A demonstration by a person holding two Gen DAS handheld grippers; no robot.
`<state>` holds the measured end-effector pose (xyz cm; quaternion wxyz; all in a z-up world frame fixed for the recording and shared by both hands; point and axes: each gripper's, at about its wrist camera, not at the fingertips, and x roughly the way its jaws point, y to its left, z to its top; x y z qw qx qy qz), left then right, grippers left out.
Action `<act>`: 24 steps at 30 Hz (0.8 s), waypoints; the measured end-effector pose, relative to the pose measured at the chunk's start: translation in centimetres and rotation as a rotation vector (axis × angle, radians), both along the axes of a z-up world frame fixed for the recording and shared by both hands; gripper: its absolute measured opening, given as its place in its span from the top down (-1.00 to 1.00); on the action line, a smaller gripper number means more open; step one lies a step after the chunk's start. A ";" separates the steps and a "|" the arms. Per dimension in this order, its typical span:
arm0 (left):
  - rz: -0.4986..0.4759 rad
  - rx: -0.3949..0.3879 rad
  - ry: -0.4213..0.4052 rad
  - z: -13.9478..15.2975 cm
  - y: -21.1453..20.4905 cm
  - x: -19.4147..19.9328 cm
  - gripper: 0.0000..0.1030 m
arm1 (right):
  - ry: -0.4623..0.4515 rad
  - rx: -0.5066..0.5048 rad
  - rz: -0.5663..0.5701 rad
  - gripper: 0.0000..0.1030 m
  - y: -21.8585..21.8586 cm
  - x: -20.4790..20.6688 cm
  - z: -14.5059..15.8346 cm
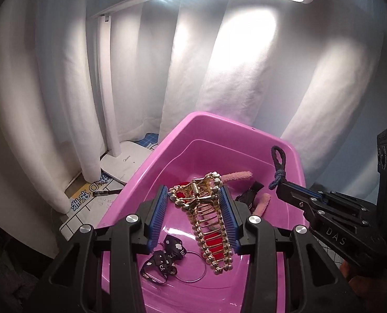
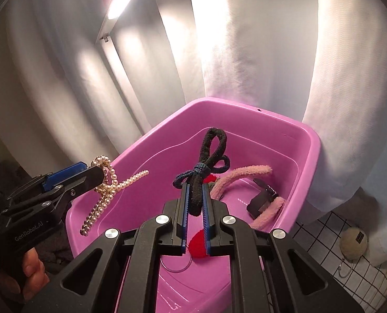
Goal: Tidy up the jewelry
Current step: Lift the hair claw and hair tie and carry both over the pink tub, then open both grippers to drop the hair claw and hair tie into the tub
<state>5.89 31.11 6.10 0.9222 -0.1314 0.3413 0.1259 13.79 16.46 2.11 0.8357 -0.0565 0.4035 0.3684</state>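
Observation:
A pink plastic tub (image 1: 201,122) (image 2: 245,109) lies below both grippers. My left gripper (image 1: 193,195) is shut on a gold claw hair clip set with pearls (image 1: 209,221), held above the tub; the clip (image 2: 107,182) also shows in the right wrist view under the left gripper (image 2: 94,174). My right gripper (image 2: 195,198) is shut on a dark knotted hair tie (image 2: 206,161), whose loops stick up past the fingertips. That hair tie (image 1: 278,164) and the right gripper (image 1: 287,186) appear at the right of the left wrist view.
In the tub lie a pink fuzzy hair band (image 2: 245,173), a black clip (image 2: 262,198), a red pompom (image 2: 197,244), a thin metal ring (image 1: 191,267) and a black printed ribbon (image 1: 164,260). A white lamp base (image 1: 125,160) and curtain (image 1: 232,60) stand behind. A round beige item (image 2: 354,241) sits at right.

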 end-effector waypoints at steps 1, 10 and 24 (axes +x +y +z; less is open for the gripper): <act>0.001 -0.008 0.013 -0.4 0.1 0.2 0.22 | 0.009 -0.014 0.002 0.81 0.4 0.1 -0.3; 0.017 -0.068 0.118 -3.4 1.5 1.9 0.22 | 0.096 -0.134 0.010 0.81 2.7 2.5 -3.2; 0.027 -0.129 0.268 -6.5 2.4 4.2 0.22 | 0.184 -0.225 0.003 0.81 3.8 4.9 -5.5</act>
